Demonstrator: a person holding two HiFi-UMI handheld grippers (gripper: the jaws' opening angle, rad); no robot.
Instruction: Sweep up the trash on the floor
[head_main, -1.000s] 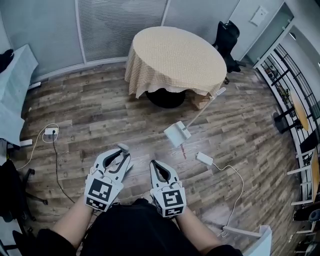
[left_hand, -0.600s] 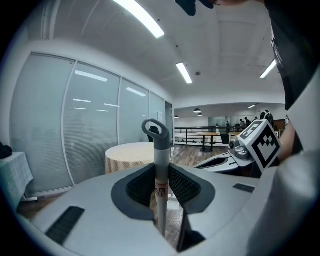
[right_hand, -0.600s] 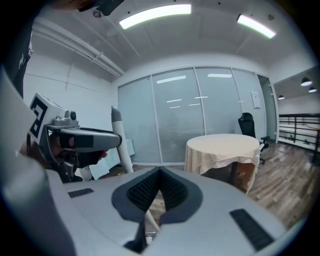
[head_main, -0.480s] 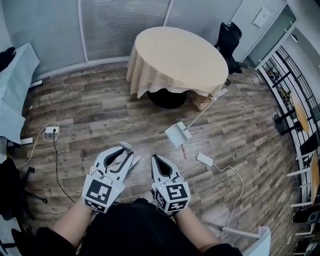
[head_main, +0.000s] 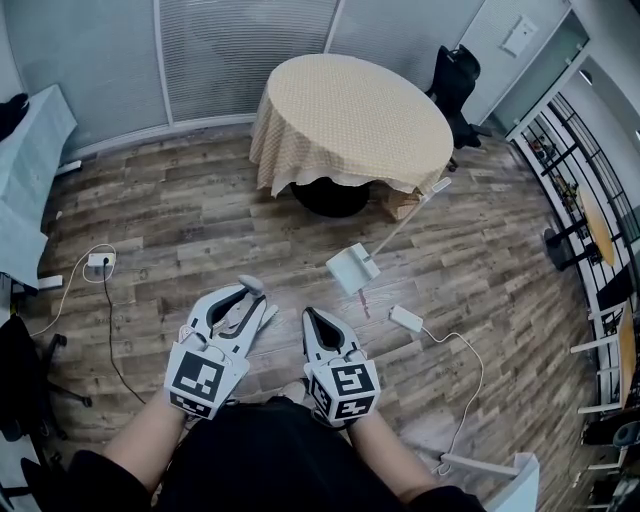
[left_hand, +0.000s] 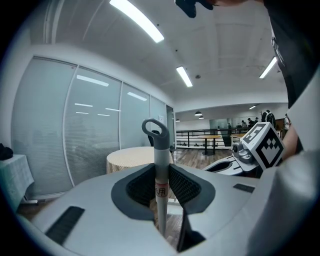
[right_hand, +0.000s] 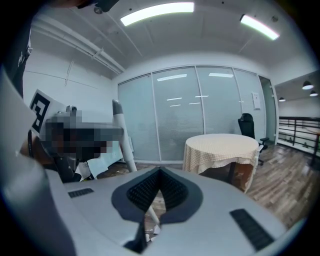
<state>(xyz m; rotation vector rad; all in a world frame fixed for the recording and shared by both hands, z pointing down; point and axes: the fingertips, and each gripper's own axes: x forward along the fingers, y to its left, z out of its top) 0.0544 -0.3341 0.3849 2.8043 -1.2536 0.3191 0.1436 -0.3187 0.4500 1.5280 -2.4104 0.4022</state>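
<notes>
Wood floor (head_main: 200, 220) with a round clothed table (head_main: 350, 110) at the back. Dustpan (head_main: 350, 268) stands on the floor just in front of the table, its long handle leaning on the table's edge. Red scrap (head_main: 366, 303) lies just past the dustpan, away from the table. Left gripper (left_hand: 161, 185), nearer the person, is clamped on an upright broom handle (left_hand: 161, 150). Right gripper (right_hand: 159, 187) beside it: jaws together, nothing held.
</notes>
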